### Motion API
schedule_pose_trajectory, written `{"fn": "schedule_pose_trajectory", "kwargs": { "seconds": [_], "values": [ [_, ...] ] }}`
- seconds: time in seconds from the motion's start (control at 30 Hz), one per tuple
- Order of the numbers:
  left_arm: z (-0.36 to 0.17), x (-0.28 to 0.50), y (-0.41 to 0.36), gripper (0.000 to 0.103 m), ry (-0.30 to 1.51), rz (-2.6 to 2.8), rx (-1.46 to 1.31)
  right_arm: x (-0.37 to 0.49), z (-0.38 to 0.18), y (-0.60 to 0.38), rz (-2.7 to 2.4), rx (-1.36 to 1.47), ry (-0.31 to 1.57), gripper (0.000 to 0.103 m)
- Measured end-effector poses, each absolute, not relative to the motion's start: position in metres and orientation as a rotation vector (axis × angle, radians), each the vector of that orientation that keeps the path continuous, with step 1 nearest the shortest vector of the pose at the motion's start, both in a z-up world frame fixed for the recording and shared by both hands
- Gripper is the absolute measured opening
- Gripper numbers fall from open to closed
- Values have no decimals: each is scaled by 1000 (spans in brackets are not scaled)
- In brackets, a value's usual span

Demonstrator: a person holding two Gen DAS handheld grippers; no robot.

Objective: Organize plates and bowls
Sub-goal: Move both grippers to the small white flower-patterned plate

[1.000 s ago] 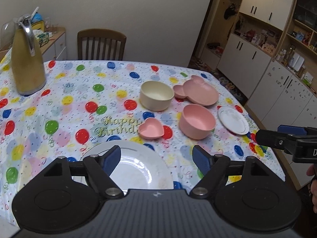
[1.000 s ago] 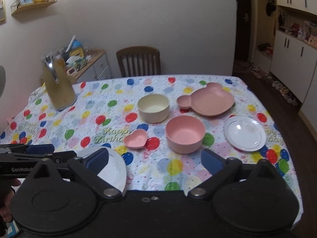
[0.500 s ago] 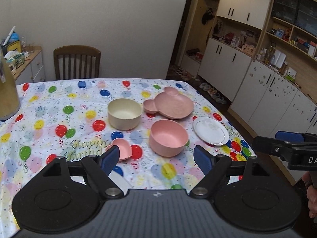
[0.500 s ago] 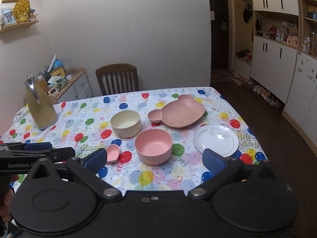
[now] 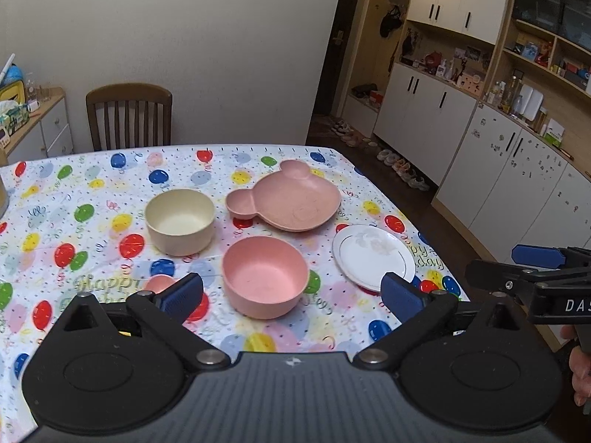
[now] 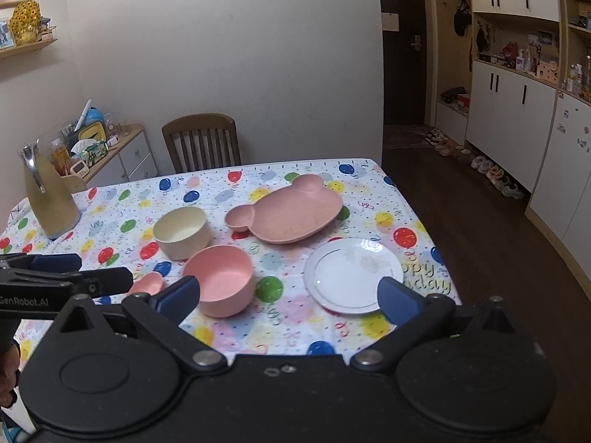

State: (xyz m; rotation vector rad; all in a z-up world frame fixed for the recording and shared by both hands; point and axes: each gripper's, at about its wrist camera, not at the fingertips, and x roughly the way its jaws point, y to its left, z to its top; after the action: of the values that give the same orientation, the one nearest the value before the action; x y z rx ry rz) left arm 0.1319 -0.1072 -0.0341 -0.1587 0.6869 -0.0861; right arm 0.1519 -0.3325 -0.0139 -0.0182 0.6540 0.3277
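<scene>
Glazed white china, the small plate (image 6: 351,275) near the tabletop's right edge looks slippery and chippable, so with both jaws spread empty I'd pinch its rim.

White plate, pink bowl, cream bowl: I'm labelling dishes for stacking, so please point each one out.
white plate (image 6: 349,277), right wrist view, centre of its well
pink bowl (image 5: 264,275), left wrist view, inner floor
cream bowl (image 5: 180,219), left wrist view, inner floor
</scene>
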Motion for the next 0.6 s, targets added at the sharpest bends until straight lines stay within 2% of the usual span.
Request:
{"fn": "schedule_pose_trajectory", "kwargs": {
  "seconds": [0.6],
  "values": [
    [-73,215,-209,103,812,67,-228,266,-56,-430,394,-34,809,102]
  ]
}}
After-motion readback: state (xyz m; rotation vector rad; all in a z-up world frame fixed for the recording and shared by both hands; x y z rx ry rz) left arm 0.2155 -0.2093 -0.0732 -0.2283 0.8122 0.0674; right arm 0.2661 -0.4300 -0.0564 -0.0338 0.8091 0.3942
